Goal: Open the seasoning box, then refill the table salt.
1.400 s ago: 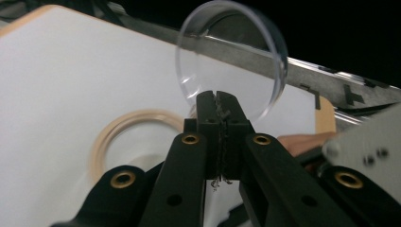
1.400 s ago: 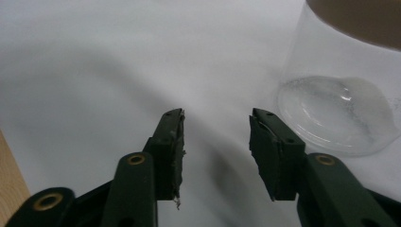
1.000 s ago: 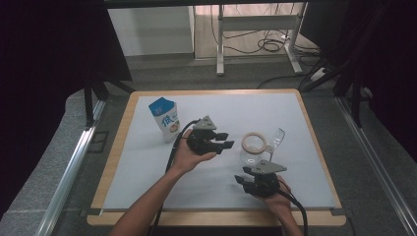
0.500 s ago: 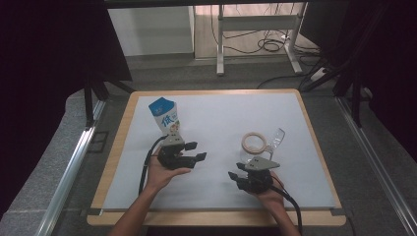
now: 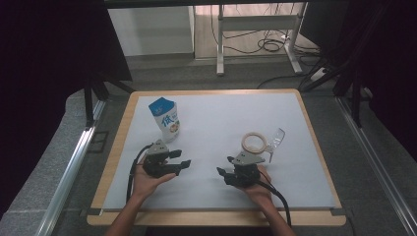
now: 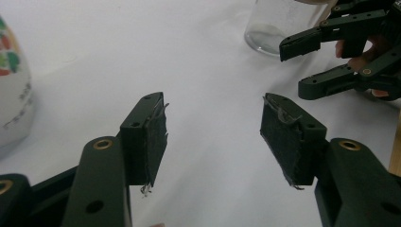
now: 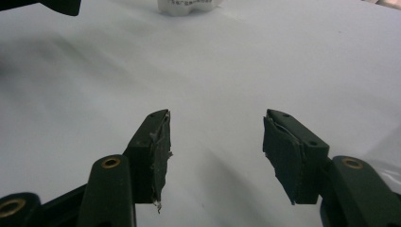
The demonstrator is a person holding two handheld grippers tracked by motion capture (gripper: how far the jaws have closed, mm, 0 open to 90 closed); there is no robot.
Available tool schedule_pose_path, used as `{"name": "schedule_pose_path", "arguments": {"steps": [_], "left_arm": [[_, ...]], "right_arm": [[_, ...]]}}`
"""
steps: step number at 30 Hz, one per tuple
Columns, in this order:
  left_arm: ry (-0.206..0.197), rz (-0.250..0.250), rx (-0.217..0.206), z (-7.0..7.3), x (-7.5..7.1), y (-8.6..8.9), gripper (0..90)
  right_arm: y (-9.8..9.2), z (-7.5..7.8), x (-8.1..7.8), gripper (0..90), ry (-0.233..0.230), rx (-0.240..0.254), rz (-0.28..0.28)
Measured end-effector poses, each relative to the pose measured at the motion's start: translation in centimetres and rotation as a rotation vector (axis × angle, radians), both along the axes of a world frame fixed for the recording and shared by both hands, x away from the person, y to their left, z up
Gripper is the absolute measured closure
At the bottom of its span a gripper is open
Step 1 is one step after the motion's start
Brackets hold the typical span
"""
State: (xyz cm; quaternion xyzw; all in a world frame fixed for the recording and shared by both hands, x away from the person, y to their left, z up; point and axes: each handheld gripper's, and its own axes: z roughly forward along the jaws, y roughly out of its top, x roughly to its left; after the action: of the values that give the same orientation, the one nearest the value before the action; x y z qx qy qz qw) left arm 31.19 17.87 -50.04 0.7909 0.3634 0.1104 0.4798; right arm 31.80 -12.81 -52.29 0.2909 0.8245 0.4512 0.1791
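A: High view: white worktop [image 5: 211, 123] noted; milk carton [image 5: 165, 119] stood upright far left; tape ring [image 5: 253, 142] laid beside clear glass [image 5: 276, 142] at right.

B: Left gripper [image 5: 183, 161] and right gripper [image 5: 221, 173] held low; fingers [image 6: 146, 137] apart on both, nothing gripped.

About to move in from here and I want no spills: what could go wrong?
The clear glass lies tipped beside the tape roll, just past the right gripper; a careless reach may roll it. The milk carton stands upright near the left gripper; a sideways sweep could topple it. Both grippers are open.
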Motion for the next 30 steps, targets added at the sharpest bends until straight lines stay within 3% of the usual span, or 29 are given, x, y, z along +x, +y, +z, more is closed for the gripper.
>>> {"name": "schedule_pose_path", "arguments": {"steps": [11,19,24,30], "left_arm": [[0.0,0.087,0.003,-0.1,-0.2,1.8,41.9],[0.012,0.174,-0.012,-0.3,-0.2,4.9,43.0],[0.006,0.231,-0.067,0.2,1.1,6.8,41.9],[-0.025,0.274,-0.07,1.7,4.3,7.5,41.3]], "right_arm": [[-0.5,0.2,0.4,42.0,0.006,0.036,0.006],[-0.2,0.4,0.0,41.9,-0.013,0.038,0.014],[0.0,0.4,-0.2,41.9,-0.026,0.034,0.014],[0.1,0.3,-0.3,41.8,-0.025,0.022,0.014]]}}
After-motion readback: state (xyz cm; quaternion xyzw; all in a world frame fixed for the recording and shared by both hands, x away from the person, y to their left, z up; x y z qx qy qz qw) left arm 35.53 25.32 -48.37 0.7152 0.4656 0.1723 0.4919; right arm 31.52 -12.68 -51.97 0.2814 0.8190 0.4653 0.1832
